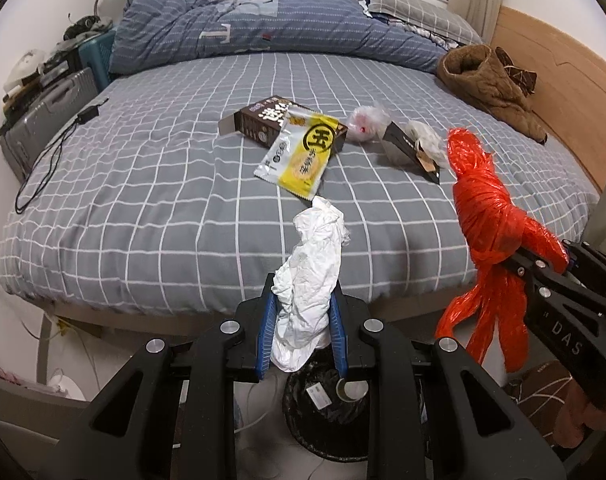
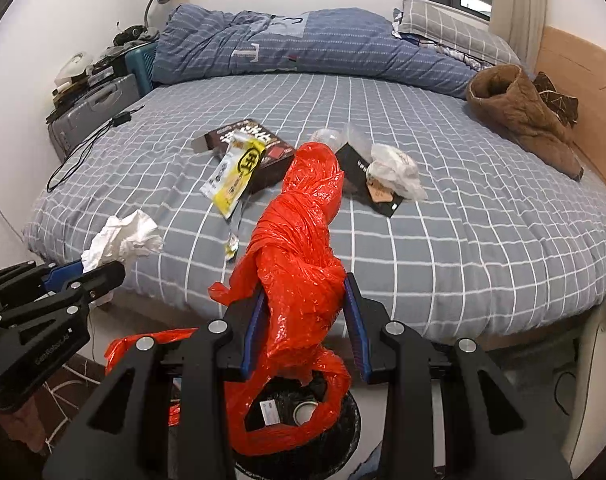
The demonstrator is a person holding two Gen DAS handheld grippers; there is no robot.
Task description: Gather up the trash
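Note:
My left gripper (image 1: 303, 312) is shut on a crumpled white tissue (image 1: 311, 264) and holds it over a black trash bin (image 1: 327, 420) on the floor by the bed. My right gripper (image 2: 307, 300) is shut on a twisted red plastic bag (image 2: 303, 248), also above the bin (image 2: 343, 436). On the bed lie a yellow snack wrapper (image 1: 301, 152), a brown box (image 1: 259, 118), a clear bag (image 1: 367, 120) and a black packet with white wrapping (image 1: 417, 146).
The grey checked bed (image 1: 163, 184) fills the view, with a blue duvet (image 1: 263, 24) and a brown coat (image 1: 491, 84) at the back. A grey suitcase (image 1: 43, 120) and a black cable (image 1: 51, 152) are on the left.

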